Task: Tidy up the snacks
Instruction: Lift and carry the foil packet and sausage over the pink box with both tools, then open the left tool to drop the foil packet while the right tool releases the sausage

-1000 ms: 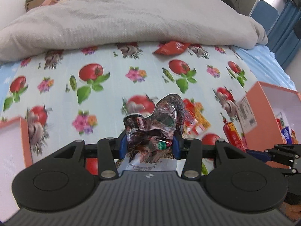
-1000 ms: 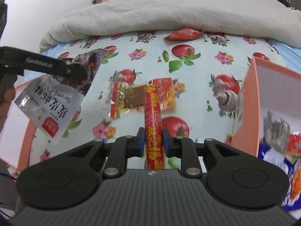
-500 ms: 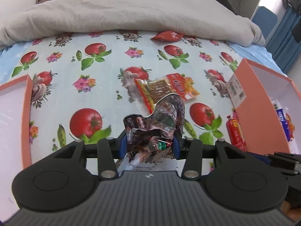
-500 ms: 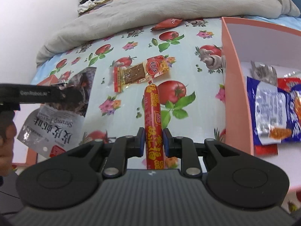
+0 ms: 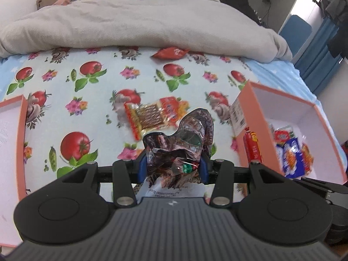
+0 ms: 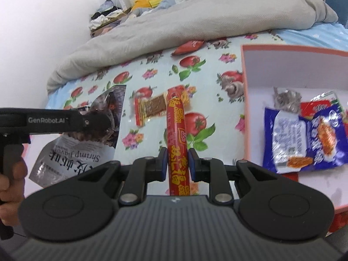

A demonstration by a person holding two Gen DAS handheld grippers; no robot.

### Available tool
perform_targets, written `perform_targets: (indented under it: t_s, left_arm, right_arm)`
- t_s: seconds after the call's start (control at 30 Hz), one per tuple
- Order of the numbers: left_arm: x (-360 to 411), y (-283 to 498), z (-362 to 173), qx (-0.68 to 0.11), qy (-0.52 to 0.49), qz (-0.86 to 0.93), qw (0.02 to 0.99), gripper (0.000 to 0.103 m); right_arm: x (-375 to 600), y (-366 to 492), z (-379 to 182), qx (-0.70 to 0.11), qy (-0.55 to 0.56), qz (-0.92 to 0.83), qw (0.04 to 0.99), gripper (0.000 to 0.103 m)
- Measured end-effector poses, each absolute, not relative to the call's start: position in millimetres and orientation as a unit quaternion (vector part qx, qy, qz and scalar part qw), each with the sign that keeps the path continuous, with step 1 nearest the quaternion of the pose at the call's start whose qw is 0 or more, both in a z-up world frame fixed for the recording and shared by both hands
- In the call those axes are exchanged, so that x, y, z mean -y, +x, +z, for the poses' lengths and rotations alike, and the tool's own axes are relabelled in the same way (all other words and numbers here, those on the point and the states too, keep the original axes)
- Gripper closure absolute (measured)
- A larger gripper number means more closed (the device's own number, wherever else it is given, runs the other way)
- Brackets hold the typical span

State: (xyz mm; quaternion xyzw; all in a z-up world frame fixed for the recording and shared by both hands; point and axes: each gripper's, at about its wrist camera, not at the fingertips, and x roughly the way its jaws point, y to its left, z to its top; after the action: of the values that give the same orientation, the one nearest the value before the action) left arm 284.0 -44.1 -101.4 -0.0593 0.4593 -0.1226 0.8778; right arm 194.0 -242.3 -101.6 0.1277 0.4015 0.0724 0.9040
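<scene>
My left gripper is shut on a crinkled dark shrimp-snack bag and holds it above the tomato-print cloth; the bag also shows in the right wrist view. My right gripper is shut on a red sausage stick, held near the left wall of the orange box. The sausage shows in the left wrist view. A clear-and-red jerky packet lies on the cloth ahead. A red packet lies by the blanket.
The right orange box holds a blue packet and other snacks. A second orange box stands at the left. A grey blanket is heaped at the back of the bed.
Both grippers have lifted and pulled back with their snacks. The right gripper has swung right, so more of the right box's inside shows.
</scene>
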Motion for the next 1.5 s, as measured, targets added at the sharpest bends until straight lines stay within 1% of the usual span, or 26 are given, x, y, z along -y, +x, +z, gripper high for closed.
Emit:
perform_targets:
  t_s: [0.47, 0.63, 0.77, 0.87, 1.03, 1.37, 1.5]
  left_arm:
    - [132.9, 305.8, -6.9, -0.403, -0.049, -0.188, 0.894, 0.052]
    - [167.8, 311.3, 13.5, -0.388, -0.049, -0.217, 0.895, 0.052]
    - [197.9, 315.5, 19.2, -0.383, -0.050, -0.238, 0.891, 0.051]
    - [225.1, 317.9, 15.9, -0.388, -0.042, -0.255, 0.885, 0.051]
    - [265.8, 322.6, -10.9, -0.417, -0.026, -0.277, 0.865, 0.051]
    - [311.9, 333.1, -78.7, -0.479, 0.003, -0.291, 0.828, 0.051]
    - [321.6, 335.8, -95.5, -0.495, 0.011, -0.293, 0.818, 0.051]
  right_arm:
    - [308.4, 203.3, -15.8, -0.336, 0.135, 0.045, 0.931, 0.080]
    - [335.1, 194.0, -0.1, -0.307, 0.137, 0.015, 0.942, 0.080]
    - [359.2, 185.9, -0.4, -0.297, 0.143, -0.008, 0.944, 0.080]
    - [378.4, 182.9, -7.0, -0.300, 0.148, -0.030, 0.942, 0.080]
    - [403.8, 182.9, -29.0, -0.325, 0.153, -0.062, 0.931, 0.080]
    - [437.2, 185.6, -103.1, -0.404, 0.183, -0.108, 0.890, 0.080]
    - [446.5, 182.5, -118.3, -0.419, 0.195, -0.113, 0.880, 0.079]
